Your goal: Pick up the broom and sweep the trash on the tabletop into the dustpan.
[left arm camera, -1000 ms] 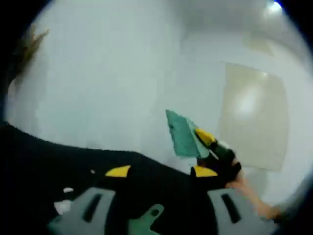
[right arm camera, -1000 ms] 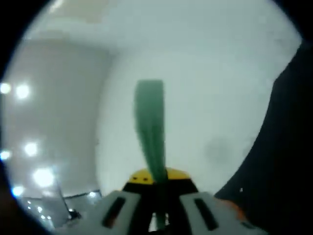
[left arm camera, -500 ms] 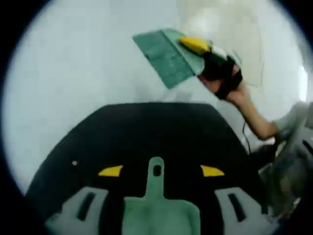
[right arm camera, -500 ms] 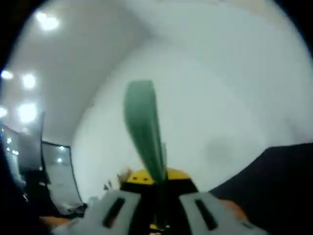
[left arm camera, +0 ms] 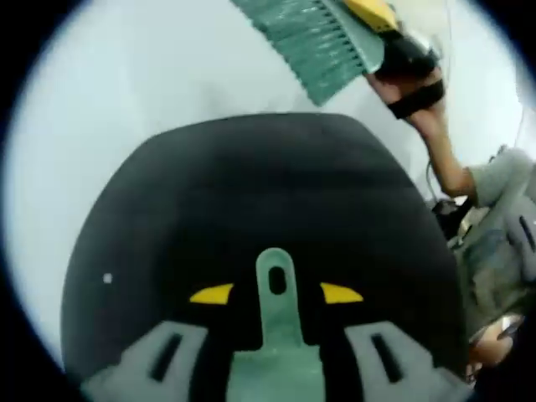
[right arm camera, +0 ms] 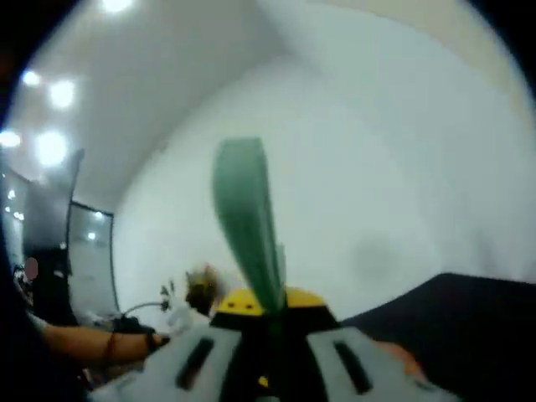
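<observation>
Up close, the left gripper (left arm camera: 276, 293) clamps the green dustpan (left arm camera: 275, 368) by its handle above the black tabletop (left arm camera: 251, 201). The right gripper (right arm camera: 272, 306) grips the green broom (right arm camera: 244, 218), bristles raised beyond the table's far edge. No writing is legible.

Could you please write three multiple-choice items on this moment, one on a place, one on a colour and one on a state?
1. Where is the broom head in the left gripper view?
A. Past the far edge of the black tabletop
B. Lying flat on the tabletop
C. Inside the dustpan

2. What colour is the dustpan handle?
A. Red
B. Green
C. White

3. What state is the right gripper in?
A. Open and bare
B. Shut on the broom handle
C. Shut on a cloth

Answers: 1 A, the bristles hang beyond the table's edge. 2 B, handle and broom are green. 3 B, the handle rises from between its jaws.
</observation>
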Demonstrator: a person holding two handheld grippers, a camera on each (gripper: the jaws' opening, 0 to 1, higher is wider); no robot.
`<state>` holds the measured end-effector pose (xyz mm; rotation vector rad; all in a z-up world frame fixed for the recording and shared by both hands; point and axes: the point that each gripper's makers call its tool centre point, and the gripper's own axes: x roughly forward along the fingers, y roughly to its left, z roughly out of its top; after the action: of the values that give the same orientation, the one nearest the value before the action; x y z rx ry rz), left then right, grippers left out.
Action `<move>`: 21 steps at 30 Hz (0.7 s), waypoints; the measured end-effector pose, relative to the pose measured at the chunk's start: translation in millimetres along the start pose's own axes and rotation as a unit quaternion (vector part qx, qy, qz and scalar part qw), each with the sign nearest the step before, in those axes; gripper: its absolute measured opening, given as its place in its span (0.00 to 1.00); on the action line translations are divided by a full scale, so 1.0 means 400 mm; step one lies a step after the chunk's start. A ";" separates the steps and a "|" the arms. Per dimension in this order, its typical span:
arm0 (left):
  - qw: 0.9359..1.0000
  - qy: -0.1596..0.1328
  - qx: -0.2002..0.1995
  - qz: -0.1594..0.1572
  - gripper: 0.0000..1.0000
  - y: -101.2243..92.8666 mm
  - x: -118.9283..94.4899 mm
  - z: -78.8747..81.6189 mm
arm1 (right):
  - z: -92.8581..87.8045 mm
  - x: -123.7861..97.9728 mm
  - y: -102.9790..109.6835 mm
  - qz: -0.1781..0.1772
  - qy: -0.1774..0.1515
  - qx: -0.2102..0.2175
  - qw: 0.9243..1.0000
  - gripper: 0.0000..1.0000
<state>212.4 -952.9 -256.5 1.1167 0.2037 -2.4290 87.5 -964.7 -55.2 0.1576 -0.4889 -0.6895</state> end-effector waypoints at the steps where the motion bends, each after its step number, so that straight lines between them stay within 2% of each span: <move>1: 1.000 0.007 0.004 0.000 0.38 0.000 0.007 -0.003 | -0.011 -0.007 -0.002 -0.003 0.003 -0.001 1.000 0.05; 3: 1.000 0.021 0.009 -0.004 0.37 -0.004 0.018 -0.009 | -0.019 -0.004 -0.013 -0.004 0.007 0.003 1.000 0.05; 6: 0.999 0.030 0.011 0.007 0.22 0.003 0.023 -0.011 | -0.026 -0.004 -0.018 -0.003 0.010 0.007 1.000 0.05; 9: 0.999 0.033 0.009 0.017 0.22 0.013 0.025 -0.010 | -0.034 -0.012 -0.009 -0.006 0.012 0.001 1.000 0.05; 16: 0.999 0.047 0.000 0.024 0.19 0.006 0.018 -0.008 | -0.031 -0.013 -0.049 -0.011 0.016 0.019 1.000 0.05; 19: 0.999 0.037 -0.008 0.032 0.19 0.004 -0.004 0.005 | -0.035 -0.013 -0.054 -0.012 0.020 0.018 1.000 0.05; 21: 0.999 0.011 -0.030 0.038 0.19 0.004 -0.024 0.025 | -0.032 -0.014 -0.060 -0.014 0.018 0.020 1.000 0.05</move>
<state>211.9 -953.9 -242.6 1.1058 0.2349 -2.3283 76.4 -979.7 -75.8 0.2149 -0.4674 -0.7031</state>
